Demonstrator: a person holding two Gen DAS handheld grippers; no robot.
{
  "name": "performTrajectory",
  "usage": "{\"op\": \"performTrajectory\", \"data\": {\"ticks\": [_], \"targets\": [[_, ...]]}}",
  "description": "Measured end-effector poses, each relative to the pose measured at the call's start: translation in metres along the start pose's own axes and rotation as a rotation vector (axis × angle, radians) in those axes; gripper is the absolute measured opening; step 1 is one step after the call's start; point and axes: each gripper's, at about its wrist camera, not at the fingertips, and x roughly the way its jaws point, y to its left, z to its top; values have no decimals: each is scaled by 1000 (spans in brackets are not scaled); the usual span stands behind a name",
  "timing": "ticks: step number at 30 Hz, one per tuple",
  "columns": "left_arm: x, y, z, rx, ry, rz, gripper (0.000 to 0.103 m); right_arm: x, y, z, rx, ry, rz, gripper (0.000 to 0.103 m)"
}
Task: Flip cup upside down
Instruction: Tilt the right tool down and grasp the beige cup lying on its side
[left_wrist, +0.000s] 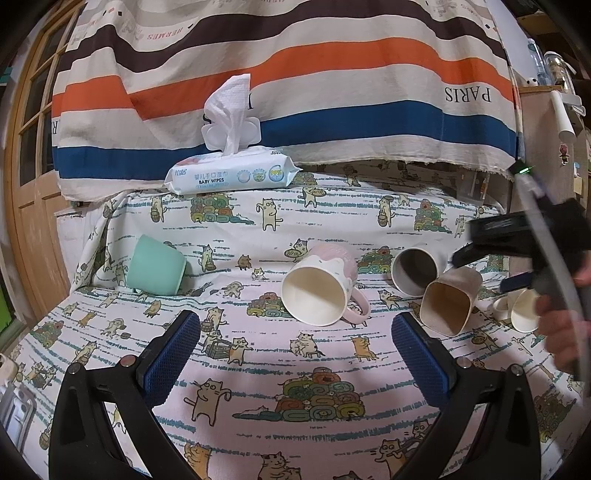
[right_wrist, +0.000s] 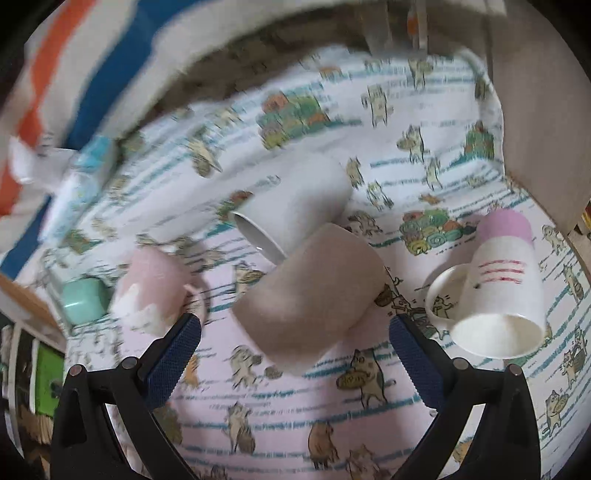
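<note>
A cat-print cloth (left_wrist: 295, 354) covers the table, and a striped sheet (left_wrist: 295, 74) hangs behind it. At the back edge lies a pack of baby wipes (left_wrist: 232, 175) with one wipe pulled up.

Five cups lie on their sides on the cloth. The beige cup (right_wrist: 310, 295) lies just ahead of the right hand-held gripper (right_wrist: 295, 350), whose blue pads (right_wrist: 173, 354) stand wide apart and hold nothing. A grey cup (right_wrist: 295, 210) touches the beige cup from behind. A pink mug (left_wrist: 321, 284) lies just ahead of the left hand-held gripper (left_wrist: 295, 350), its mouth toward the camera; this gripper also stands wide and holds nothing. A white mug with a pink base (right_wrist: 502, 280) lies at the right, a green cup (left_wrist: 157, 266) well apart at the left.
</note>
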Motion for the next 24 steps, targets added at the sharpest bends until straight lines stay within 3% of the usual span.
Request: {"op": "performTrajectory", "data": {"ticks": [4, 9, 17, 24], "targets": [[-1, -1, 0, 2, -4, -1, 103, 33, 0, 11, 45, 41, -87, 103], [-1, -3, 1, 8, -6, -4, 103, 49, -5, 19, 105, 68, -79, 103], [-2, -3, 0, 10, -6, -4, 103, 67, -1, 23, 95, 105, -103, 103], [-2, -4, 1, 9, -4, -4, 103, 54, 10, 17, -15, 107, -30, 78]]}}
